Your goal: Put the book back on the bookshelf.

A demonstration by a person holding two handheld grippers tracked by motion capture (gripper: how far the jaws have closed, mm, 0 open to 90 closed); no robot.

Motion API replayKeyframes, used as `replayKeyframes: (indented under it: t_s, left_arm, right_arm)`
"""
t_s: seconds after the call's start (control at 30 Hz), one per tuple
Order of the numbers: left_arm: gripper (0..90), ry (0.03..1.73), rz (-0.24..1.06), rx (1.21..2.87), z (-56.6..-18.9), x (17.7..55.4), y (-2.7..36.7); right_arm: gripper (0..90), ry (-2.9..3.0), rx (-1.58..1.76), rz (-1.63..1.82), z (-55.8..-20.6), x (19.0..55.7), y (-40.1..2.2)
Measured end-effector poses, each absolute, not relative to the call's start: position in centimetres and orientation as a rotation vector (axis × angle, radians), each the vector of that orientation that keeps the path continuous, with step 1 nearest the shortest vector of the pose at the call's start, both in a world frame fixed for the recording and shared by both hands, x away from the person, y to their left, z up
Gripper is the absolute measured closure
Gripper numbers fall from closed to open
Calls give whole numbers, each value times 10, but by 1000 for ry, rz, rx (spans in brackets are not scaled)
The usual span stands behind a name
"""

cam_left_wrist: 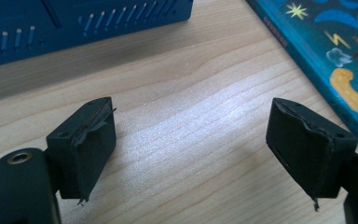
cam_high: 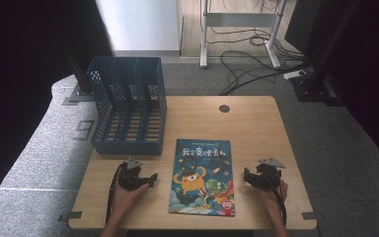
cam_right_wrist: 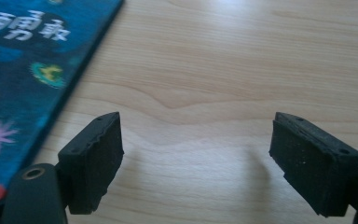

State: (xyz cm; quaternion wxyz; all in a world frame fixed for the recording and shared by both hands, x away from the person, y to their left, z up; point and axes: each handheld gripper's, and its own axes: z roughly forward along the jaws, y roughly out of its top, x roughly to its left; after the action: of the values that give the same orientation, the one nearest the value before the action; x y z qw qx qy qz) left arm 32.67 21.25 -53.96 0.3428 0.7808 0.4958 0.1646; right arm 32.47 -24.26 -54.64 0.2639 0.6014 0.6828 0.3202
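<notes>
High view: one picture book (cam_high: 202,177), flat and face-up at the front centre of the bench (cam_high: 256,123), with a blue file rack (cam_high: 128,106) standing well apart from it at the back left corner. Left tool (cam_high: 150,178) rests low on the bench just beside the book's left edge, jaws pointing toward it; right tool (cam_high: 246,176) sits likewise beside the right edge. Left gripper view: jaws spread wide with bare wood between them, nothing held; book (cam_left_wrist: 335,51) lies off to the right of the gap, rack wall (cam_left_wrist: 74,23) across the top. Right gripper view: jaws likewise wide and empty, book (cam_right_wrist: 32,70) to the left of the gap. Judged work in hand: lifting the book, probably for filing in the rack. Risks, as judged: the book lies flush on the wood, so a jaw may fail to get under the edge and simply push the book sideways across the bench, perhaps against the other tool. A pinch on the cover alone could let the pages fan open and sag. A grip near one corner could let the book swing and slip from the pads (cam_right_wrist: 98,158). Should it be carried to the rack, a tilted or drooping book could catch on a divider or the front lip and nudge the rack toward the bench edge.
</notes>
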Motion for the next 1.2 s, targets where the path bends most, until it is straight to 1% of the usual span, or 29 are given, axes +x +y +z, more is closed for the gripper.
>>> replayKeyframes:
  t_s: [0.4,0.73,1.0,1.2]
  left_arm:
    - [161,1212,445,2039,-531,320,204]
    - [161,1195,430,2040,-527,317,198]
    - [158,1173,408,2041,-525,319,191]
    - [159,1163,383,2063,-522,327,177]
  right_arm:
    - [187,1882,1572,984,-535,319,-226]
    - [194,1901,1526,1042,-530,316,-211]
    - [199,1912,1533,1079,-528,321,-202]
    - [200,1959,1507,1084,-525,331,-185]
